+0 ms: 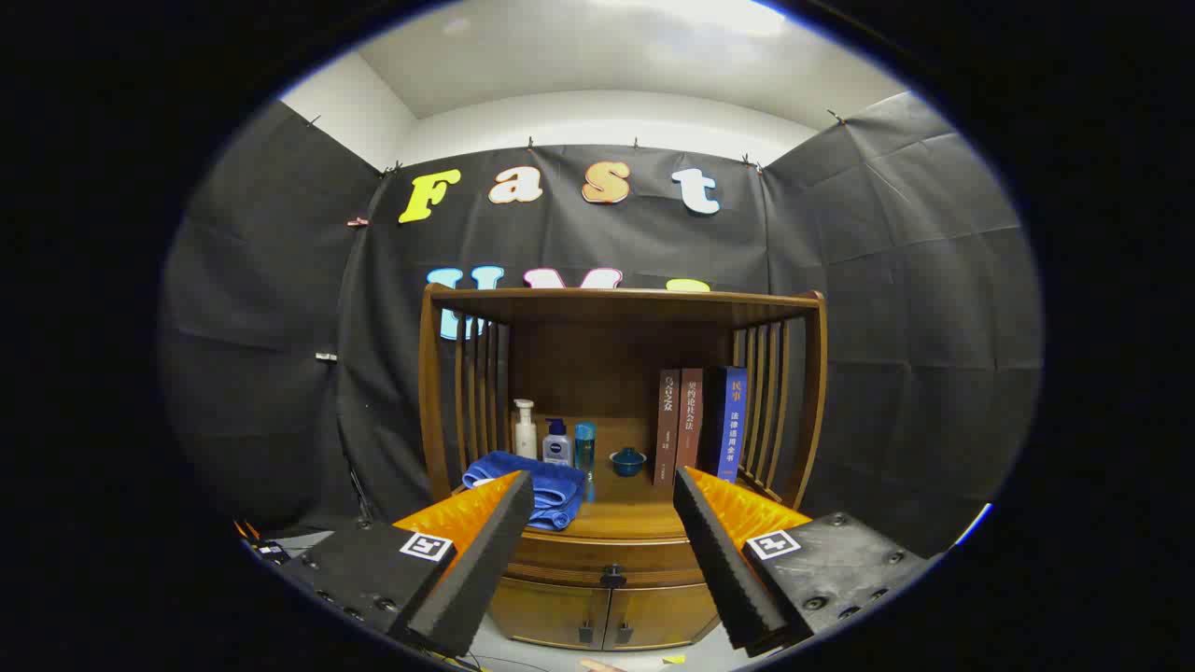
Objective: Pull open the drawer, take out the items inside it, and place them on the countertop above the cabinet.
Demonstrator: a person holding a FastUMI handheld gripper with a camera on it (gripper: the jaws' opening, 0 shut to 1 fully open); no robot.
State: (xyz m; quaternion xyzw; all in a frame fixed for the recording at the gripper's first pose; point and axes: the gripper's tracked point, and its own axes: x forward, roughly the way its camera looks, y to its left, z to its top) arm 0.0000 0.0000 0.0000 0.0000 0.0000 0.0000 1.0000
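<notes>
A wooden cabinet (621, 317) with slatted sides stands against the booth wall ahead of me. Its drawer (607, 558) sits shut below the countertop (635, 518), with a small dark knob (612, 575) in the middle. My gripper (603, 485) is open and empty, fingers spread wide, held in front of the cabinet a little way off. The drawer and knob show in the gap between the fingers. What lies inside the drawer is hidden.
On the countertop lie a folded blue towel (546, 485), a white pump bottle (525, 431), a blue-capped bottle (557, 442), a slim teal bottle (585, 448), a small blue lidded bowl (627, 460) and three upright books (700, 422). Two lower doors (602, 616) sit beneath the drawer.
</notes>
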